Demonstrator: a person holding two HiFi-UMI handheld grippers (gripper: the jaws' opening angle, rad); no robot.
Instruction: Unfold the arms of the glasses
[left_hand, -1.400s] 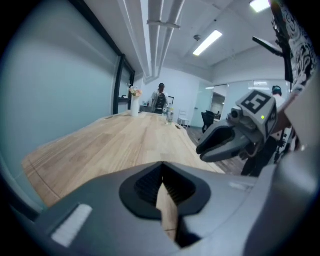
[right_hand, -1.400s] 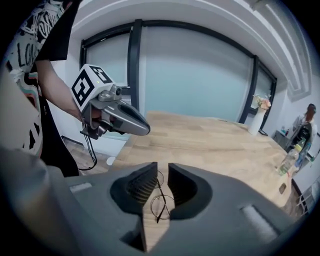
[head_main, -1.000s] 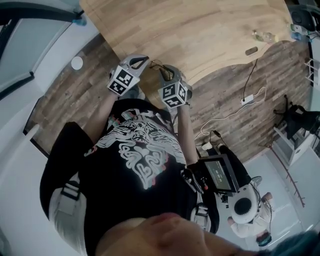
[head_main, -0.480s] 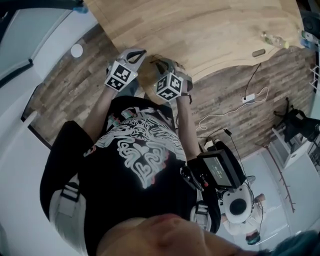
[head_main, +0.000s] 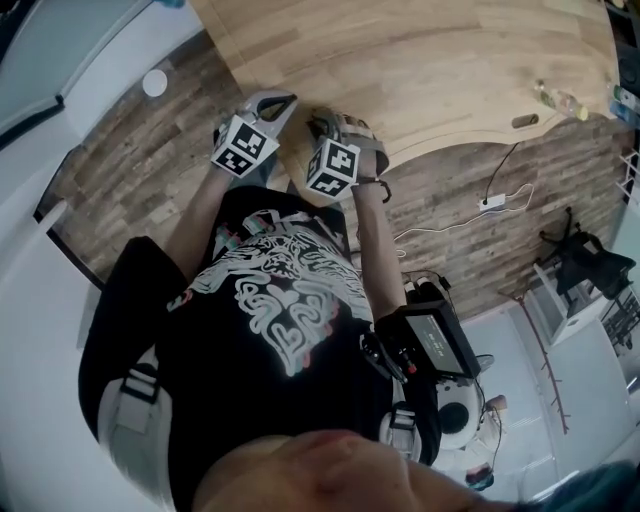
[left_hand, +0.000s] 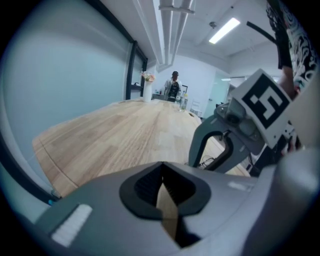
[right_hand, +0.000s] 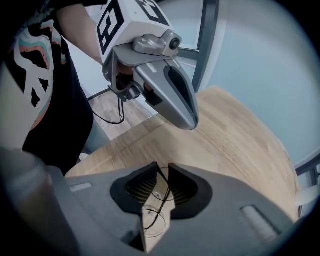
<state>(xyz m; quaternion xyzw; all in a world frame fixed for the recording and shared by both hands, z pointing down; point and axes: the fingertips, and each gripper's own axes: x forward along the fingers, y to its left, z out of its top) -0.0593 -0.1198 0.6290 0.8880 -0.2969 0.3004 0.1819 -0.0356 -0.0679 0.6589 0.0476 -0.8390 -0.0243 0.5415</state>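
Right gripper, seen along its own jaws: the two ribbed pads are drawn in to a narrow slit and clamp the thin black wire frame of the glasses. One clear round lens shows in the slit below the pads; whether the arms are folded or spread cannot be told.

Left gripper, seen along its own jaws: the pad tips meet, leaving only a wedge-shaped slit through which bare wood shows — nothing is held.

In the head view the two grippers sit just beside each other at the near edge of the wooden table, jaws pointing away from the person, marker cubes facing up. In the right gripper view the left gripper hangs above the tabletop, nose tilted down, apart from the glasses.

Surroundings: a small dark object and a clear bottle lie well apart from the grippers, near the table's far right edge. At the table's far end, in the left gripper view, stand a white vase of flowers and, near it, a person. The floor is plank-patterned; a white power strip with its cable lies on it to the right of the table. The wearer has a black printed shirt — and a small screen unit at the waist.
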